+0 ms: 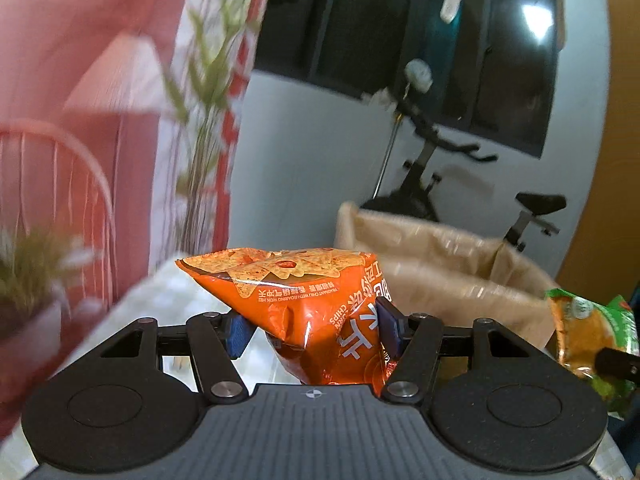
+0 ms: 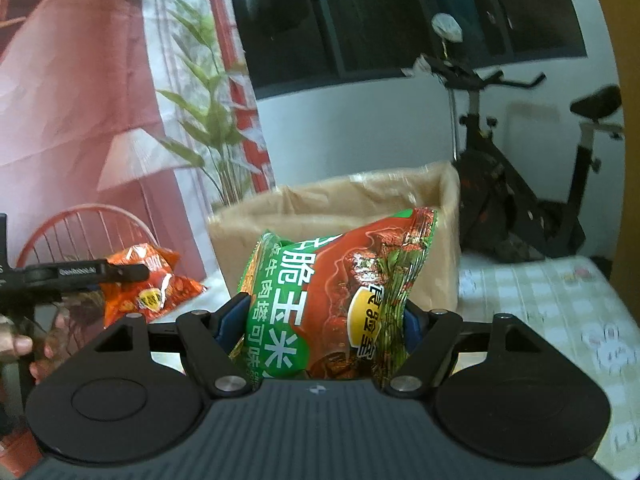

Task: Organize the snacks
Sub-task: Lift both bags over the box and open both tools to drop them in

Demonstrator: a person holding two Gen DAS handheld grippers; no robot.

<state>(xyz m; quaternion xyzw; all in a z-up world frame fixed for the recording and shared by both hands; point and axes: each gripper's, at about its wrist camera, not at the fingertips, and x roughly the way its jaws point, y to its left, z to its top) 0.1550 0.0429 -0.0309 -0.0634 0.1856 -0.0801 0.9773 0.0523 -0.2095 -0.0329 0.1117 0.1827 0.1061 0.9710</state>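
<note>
My left gripper (image 1: 314,330) is shut on an orange corn chips bag (image 1: 304,304) and holds it in the air above the table. That bag also shows at the left in the right wrist view (image 2: 148,280). My right gripper (image 2: 320,320) is shut on a green and red snack bag (image 2: 340,288), held up in front of an open cardboard box (image 2: 332,204). The green bag shows at the right edge of the left wrist view (image 1: 592,332). The box lies ahead and to the right of the left gripper (image 1: 448,264).
A table with a pale checked cloth (image 2: 536,292) holds the box. A potted plant (image 2: 208,120) and a red wire chair (image 2: 80,232) stand at the left. An exercise bike (image 2: 512,184) stands behind the box by the white wall.
</note>
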